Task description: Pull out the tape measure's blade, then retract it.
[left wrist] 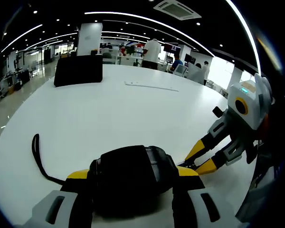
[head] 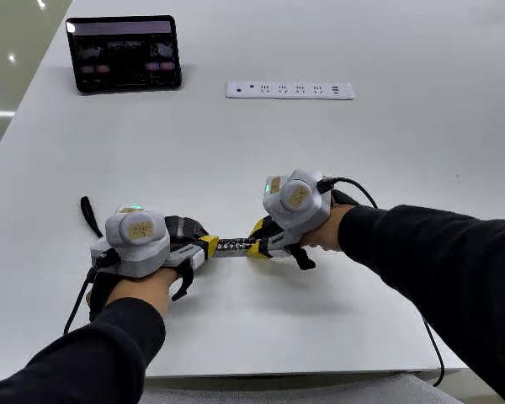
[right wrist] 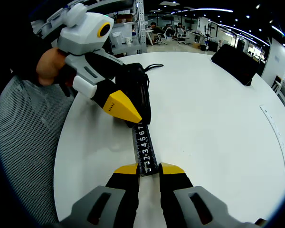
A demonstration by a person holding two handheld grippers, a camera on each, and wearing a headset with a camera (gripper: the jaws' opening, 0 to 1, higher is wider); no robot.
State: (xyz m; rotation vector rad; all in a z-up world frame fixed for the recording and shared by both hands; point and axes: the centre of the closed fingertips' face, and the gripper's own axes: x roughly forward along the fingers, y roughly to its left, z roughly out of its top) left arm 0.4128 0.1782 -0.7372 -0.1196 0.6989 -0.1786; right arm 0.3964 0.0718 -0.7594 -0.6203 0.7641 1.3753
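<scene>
White table (head: 387, 143) in open office under ceiling light strips (left wrist: 109, 11)

On a white table (head: 362, 151), the left gripper (head: 204, 246) clamps the black tape measure (head: 185, 229) between its yellow-tipped jaws. The right gripper (head: 257, 247), just beside it, pinches the end of the blade (head: 231, 246), so a short length of marked blade spans the gap between the two. The tape measure's black strap (head: 90, 216) trails out to the left, while a dark tablet (head: 124, 52) stands at the far left and a white power strip (head: 290, 89) lies near it, both well apart from the grippers.
</scene>
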